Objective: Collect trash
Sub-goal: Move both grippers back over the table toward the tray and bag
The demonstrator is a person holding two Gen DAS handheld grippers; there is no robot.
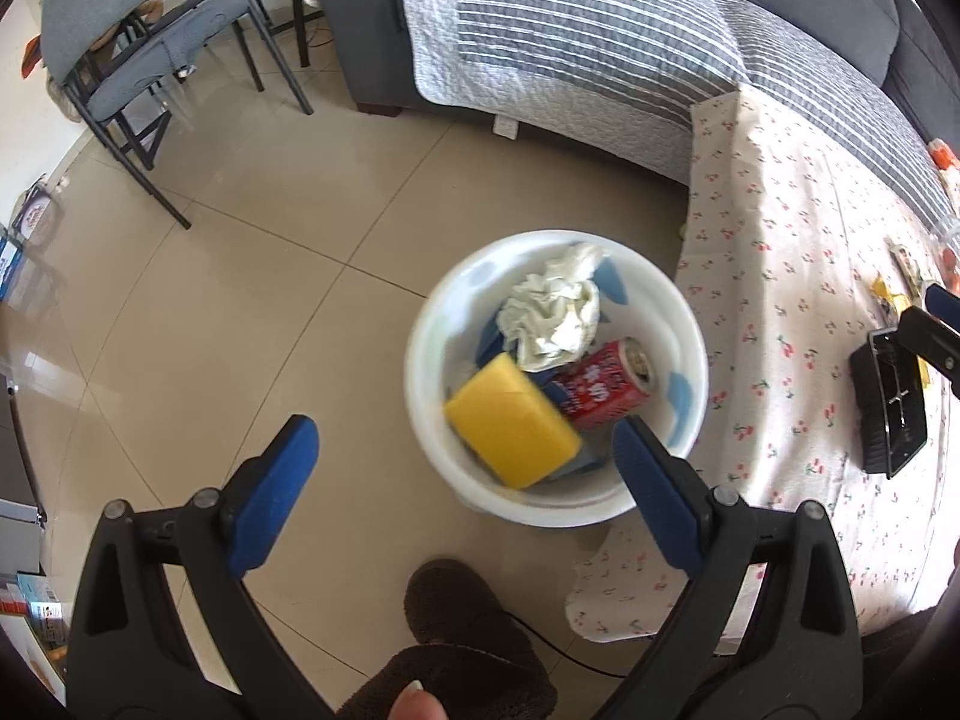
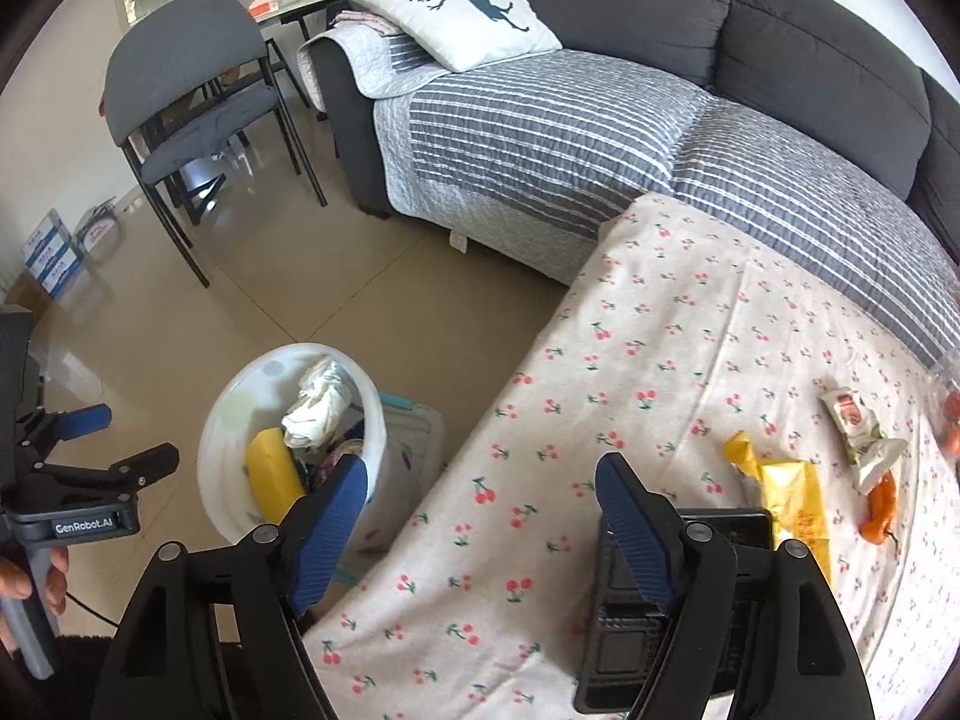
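Fingers of left gripper (image 1: 465, 450) spread, empty, above white bin (image 1: 690, 324) holding yellow sponge (image 1: 510, 420), crumpled paper (image 1: 555, 318), red can (image 1: 603, 387), lettering unreadable. Right gripper (image 2: 480, 510) spread, empty, over cherry-print cloth (image 2: 660, 324); black tray (image 2: 636, 630), yellow wrapper (image 2: 792, 498), possibly sachets (image 2: 858, 429) nearby. "GenRobot.AI" legible.

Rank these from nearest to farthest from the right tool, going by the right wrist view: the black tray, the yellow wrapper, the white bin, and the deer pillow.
From the right tool:
1. Black tray, on the cherry tablecloth, partly under the tool's right finger.
2. Yellow wrapper, just past the tray, to the right.
3. White bin, on the floor to the left; close to the wrapper, hard to separate.
4. Deer pillow, far back on the sofa.
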